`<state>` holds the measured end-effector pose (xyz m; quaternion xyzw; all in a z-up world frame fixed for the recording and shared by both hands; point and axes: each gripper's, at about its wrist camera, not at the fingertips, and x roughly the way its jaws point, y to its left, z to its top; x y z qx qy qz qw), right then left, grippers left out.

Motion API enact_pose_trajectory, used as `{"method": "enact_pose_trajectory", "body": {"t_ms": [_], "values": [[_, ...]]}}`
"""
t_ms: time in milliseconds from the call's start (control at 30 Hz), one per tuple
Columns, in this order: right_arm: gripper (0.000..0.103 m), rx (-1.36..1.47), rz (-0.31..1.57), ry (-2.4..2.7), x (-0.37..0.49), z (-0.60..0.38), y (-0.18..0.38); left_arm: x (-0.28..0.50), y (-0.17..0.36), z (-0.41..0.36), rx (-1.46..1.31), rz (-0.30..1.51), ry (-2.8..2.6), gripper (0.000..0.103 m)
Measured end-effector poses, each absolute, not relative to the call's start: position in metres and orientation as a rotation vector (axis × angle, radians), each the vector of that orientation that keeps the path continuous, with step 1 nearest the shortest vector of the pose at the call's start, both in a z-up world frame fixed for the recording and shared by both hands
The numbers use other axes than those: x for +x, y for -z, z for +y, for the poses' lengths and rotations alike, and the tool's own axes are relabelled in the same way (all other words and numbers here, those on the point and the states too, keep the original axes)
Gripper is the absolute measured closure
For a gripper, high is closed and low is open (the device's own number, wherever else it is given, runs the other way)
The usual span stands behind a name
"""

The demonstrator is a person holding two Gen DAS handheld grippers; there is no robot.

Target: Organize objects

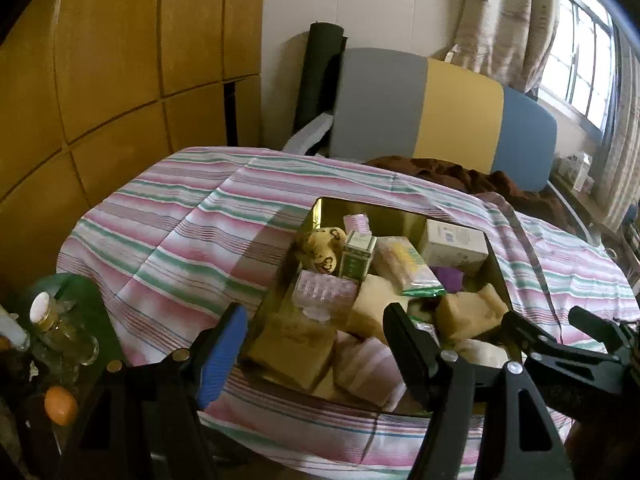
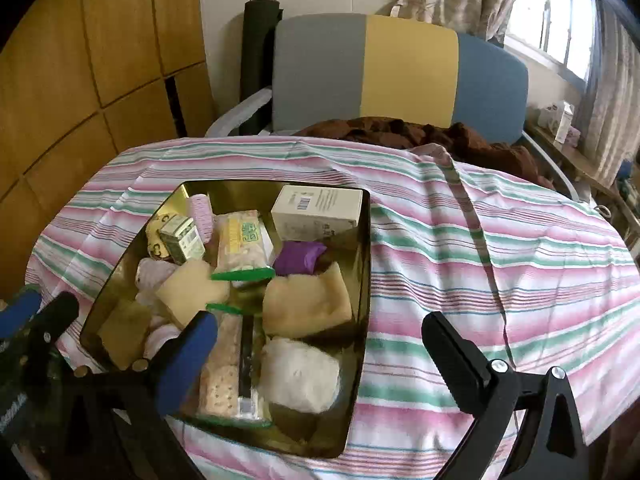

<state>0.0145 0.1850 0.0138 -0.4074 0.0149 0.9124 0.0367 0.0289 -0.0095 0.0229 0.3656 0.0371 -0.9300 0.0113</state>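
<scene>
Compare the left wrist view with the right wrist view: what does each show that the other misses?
Left wrist only: a side stand with a glass bottle and an orange ball, plus a clear pink case in the tin.
Right wrist only: a white fluffy bundle and a cracker pack at the tin's near end.
Both: the gold tin on the striped cloth, the white box, the green carton, the chair.
</scene>
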Motion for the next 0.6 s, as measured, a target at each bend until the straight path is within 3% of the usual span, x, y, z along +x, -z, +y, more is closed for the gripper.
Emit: {"method": "enact_pose_trajectory", "body": {"t_ms": [167,600], "values": [[0.0,-1.208,0.066,-2.813,0.022,0.179,-0.018,0.028,-0.025,-0.001,1.19,0.055,2.909,0.042],[0.0,-1.17,0.073,-2.771,0.024,0.179,-0.021,0.024,-0.003,0.009,1.435,0.058,2.85,0.048]]}}
